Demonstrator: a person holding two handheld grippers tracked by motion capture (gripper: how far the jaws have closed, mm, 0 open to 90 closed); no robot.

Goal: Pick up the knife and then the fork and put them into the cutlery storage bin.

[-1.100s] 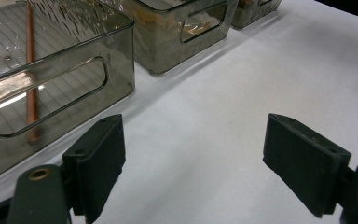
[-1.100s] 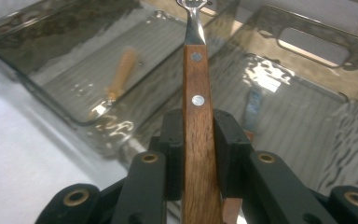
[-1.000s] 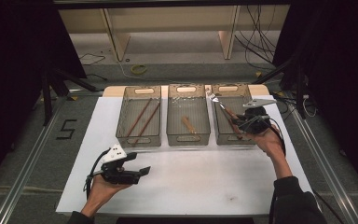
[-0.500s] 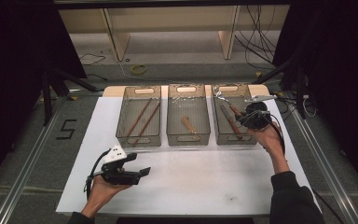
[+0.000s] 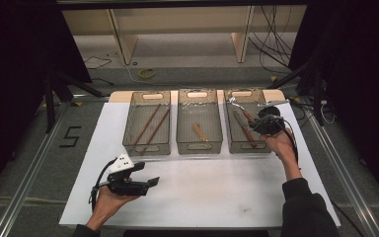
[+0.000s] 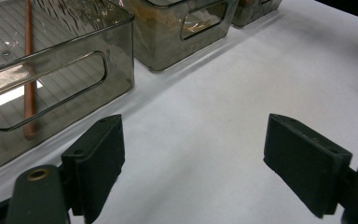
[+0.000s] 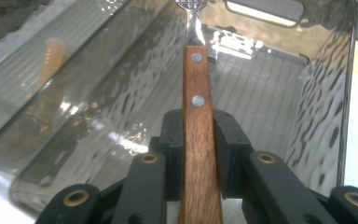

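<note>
Three smoky clear plastic bins (image 5: 146, 148) are sitting in a row on the white desk (image 5: 217, 192), and I am lowering a wooden-handled metal utensil (image 7: 198, 140) into the rightmost bin (image 5: 264, 147). My right claw (image 5: 254, 124) is clamping its riveted handle, head pointing at the far wall. My left claw (image 6: 193, 163) is idling wide open above the desk, holding nothing. Next, I judge, I need to bring the utensil near the bin floor, then release.
</note>
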